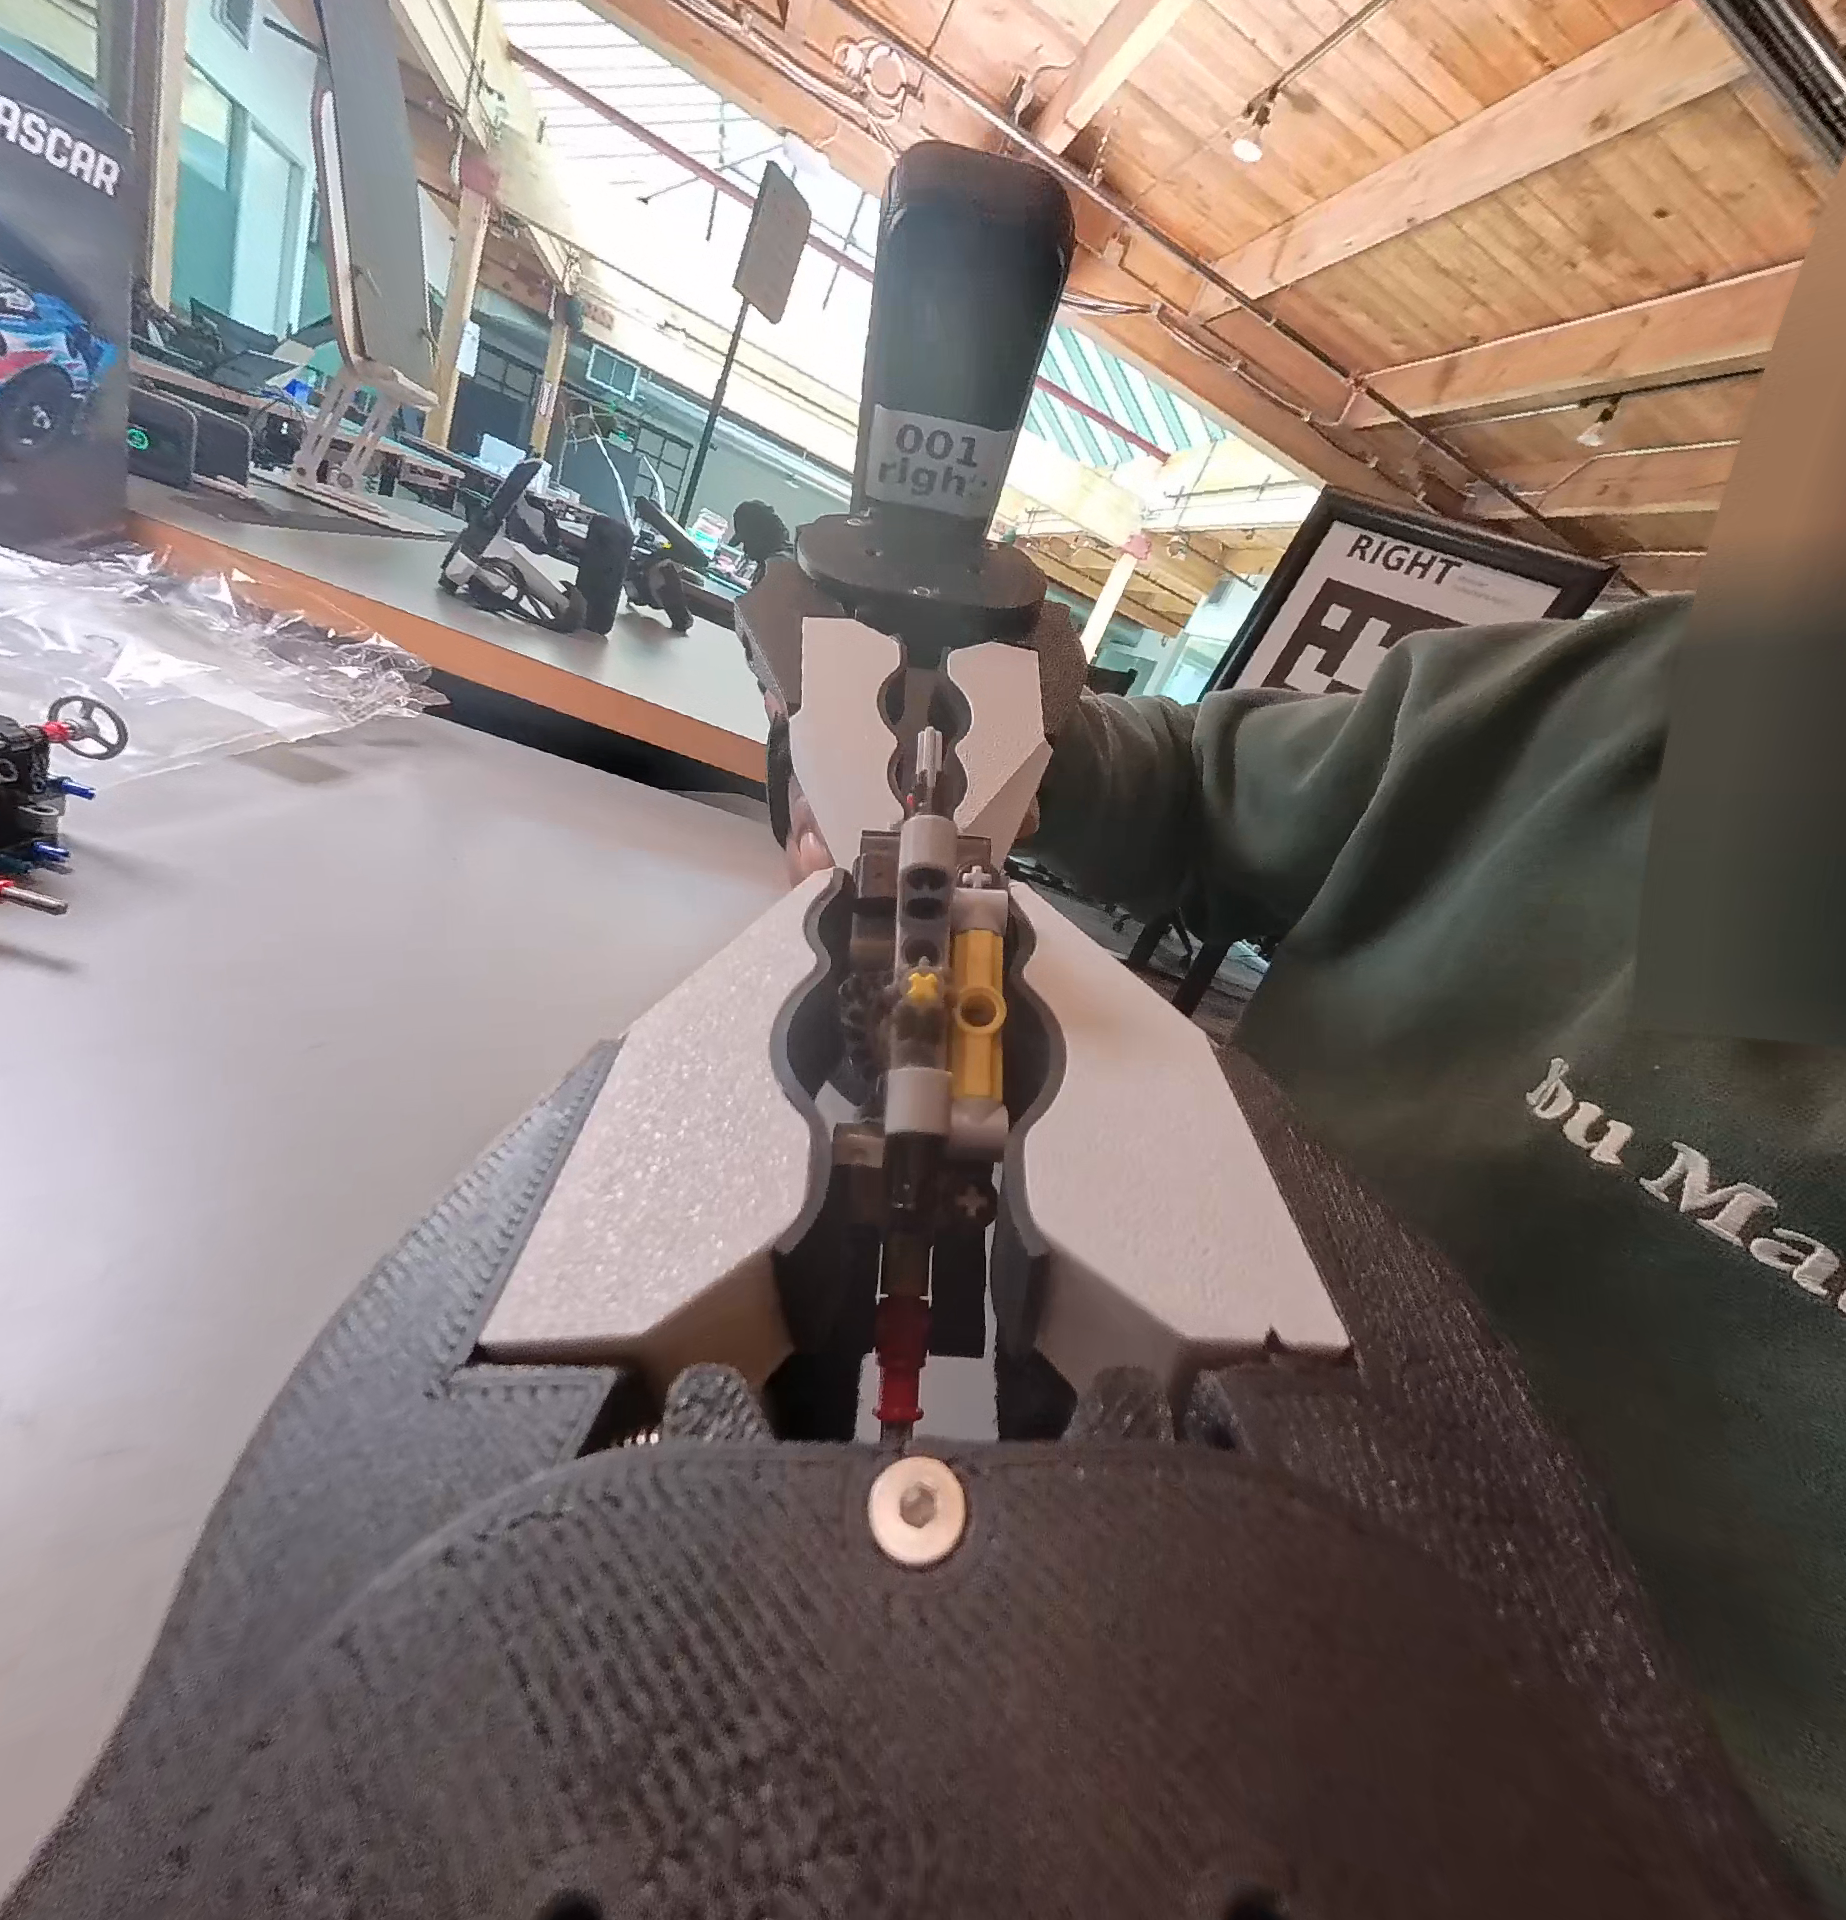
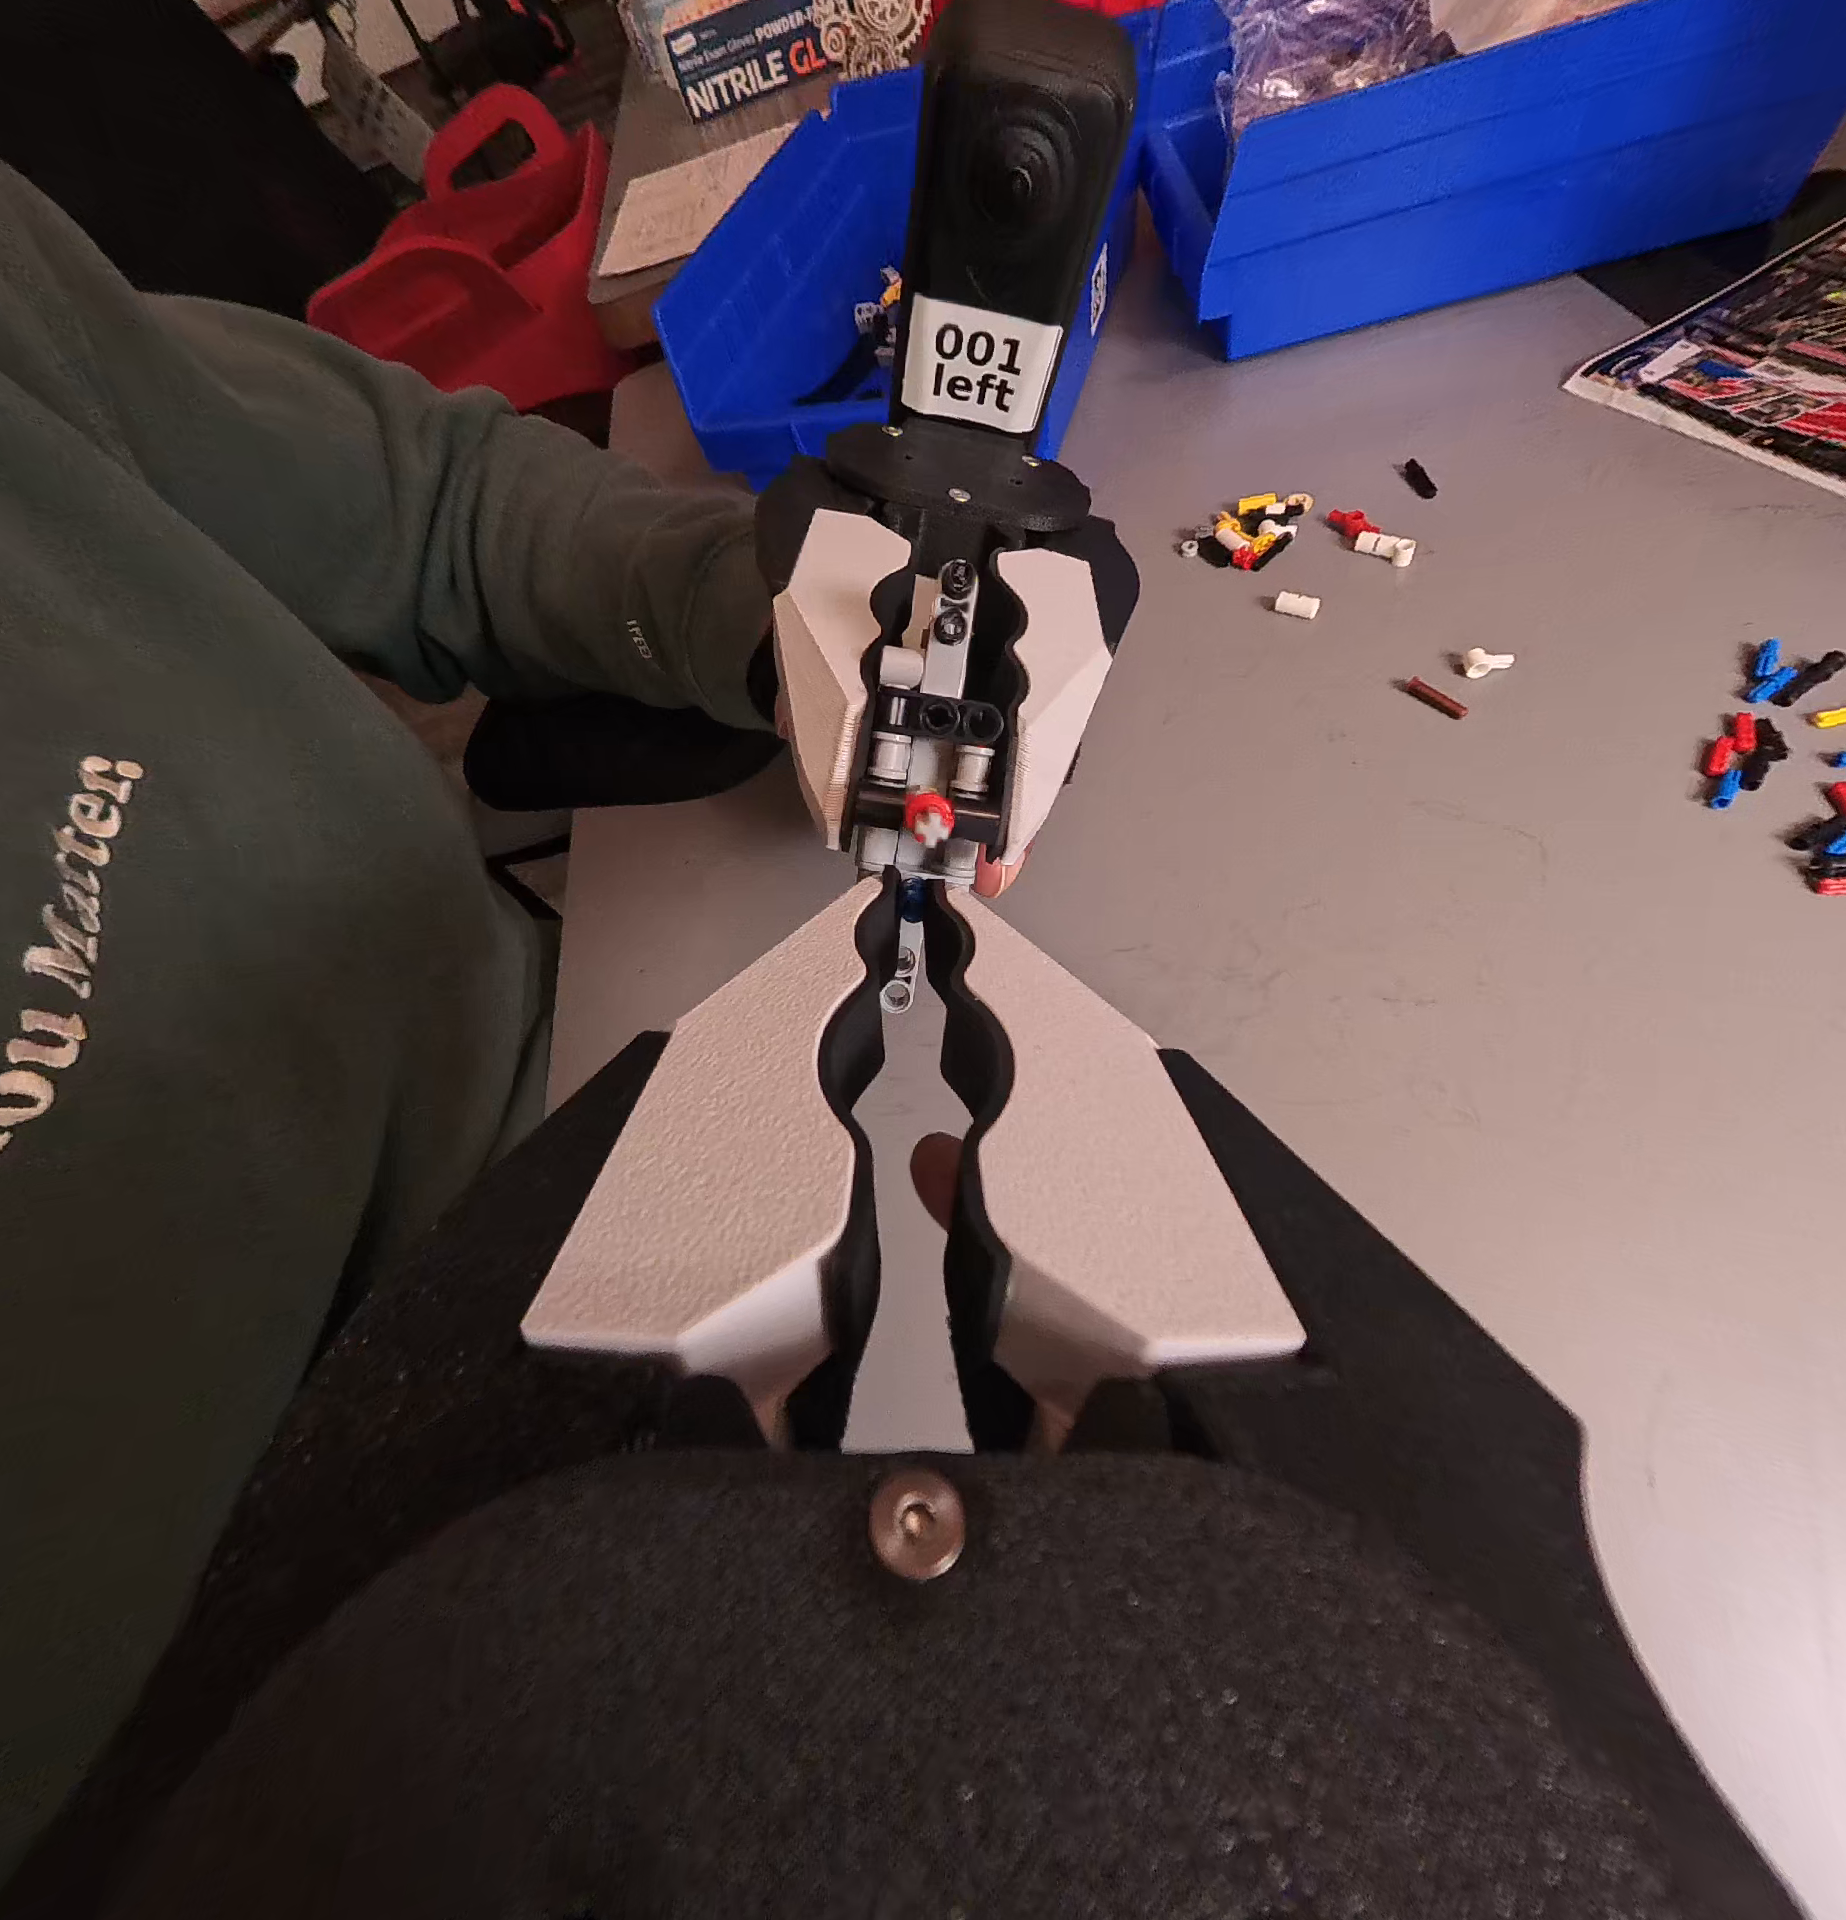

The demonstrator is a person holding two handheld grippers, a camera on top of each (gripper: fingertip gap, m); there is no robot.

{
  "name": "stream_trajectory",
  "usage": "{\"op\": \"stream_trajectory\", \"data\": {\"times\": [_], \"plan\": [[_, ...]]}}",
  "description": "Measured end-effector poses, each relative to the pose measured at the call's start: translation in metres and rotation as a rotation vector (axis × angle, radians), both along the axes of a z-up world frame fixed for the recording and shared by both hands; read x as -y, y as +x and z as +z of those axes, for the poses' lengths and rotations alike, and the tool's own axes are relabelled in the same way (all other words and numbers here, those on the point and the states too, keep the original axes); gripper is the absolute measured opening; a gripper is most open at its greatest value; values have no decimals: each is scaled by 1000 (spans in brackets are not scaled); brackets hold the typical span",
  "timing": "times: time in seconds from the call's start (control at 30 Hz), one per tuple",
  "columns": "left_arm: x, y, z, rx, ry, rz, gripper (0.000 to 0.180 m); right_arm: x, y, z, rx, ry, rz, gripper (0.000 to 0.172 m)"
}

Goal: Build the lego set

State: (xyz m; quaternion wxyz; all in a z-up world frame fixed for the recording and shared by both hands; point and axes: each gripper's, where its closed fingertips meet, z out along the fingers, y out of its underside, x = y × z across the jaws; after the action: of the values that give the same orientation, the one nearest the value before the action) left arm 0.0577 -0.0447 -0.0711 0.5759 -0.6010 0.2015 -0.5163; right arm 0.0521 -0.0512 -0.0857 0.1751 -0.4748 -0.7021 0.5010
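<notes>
Clearly, the left gripper was clamped on a small assembly of plastic building pieces, its white fingers pressing on both sides of it. Seen from the left wrist, the assembly was a narrow stack: a light grey beam with round holes along the top, a yellow connector with a ring-shaped end just beside it on the right, dark grey and black parts underneath, and a red pin sticking out toward the camera at the rear. From the right wrist the same assembly showed its front face: a black cross-piece with holes, two light grey bushings below it, and a red-tipped axle end in the middle. The right gripper met it tip to tip, its fingers closed tight on a thin light grey beam with a blue pin at its far end, that pin touching or nearly touching the underside of the assembly. Both tools were held up above the grey table, in front of a person in a green sweatshirt. Loose small pieces in red, blue, black, white and yellow lay scattered on the table to the right, near blue bins and a printed booklet. On the far left, a partly built black model sat beside clear plastic wrap.
</notes>
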Motion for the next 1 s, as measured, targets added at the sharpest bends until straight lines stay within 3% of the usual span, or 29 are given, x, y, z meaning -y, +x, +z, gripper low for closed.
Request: {"op": "stream_trajectory", "data": {"times": [0.2, 0.27, 0.4, 0.57, 1.0], "plan": [[0, 0, -5, -75, 30, 17, 26, -1, 0, -3, 58, 77, 24, 3], [0, -1, -7, -84, 31, 18, 26, -3, -1, -4, 47, 102, 20, 14], [-1, -5, -8, -89, 32, 29, 26, -9, 4, 5, 15, 129, 29, 15], [-2, -3, -7, -88, 36, 26, 26, -9, 2, 3, 0, 147, 18, 3], [-4, -6, -13, -80, -5, 47, 25, -7, -4, -9, 9, 47, -13, 3]]}}
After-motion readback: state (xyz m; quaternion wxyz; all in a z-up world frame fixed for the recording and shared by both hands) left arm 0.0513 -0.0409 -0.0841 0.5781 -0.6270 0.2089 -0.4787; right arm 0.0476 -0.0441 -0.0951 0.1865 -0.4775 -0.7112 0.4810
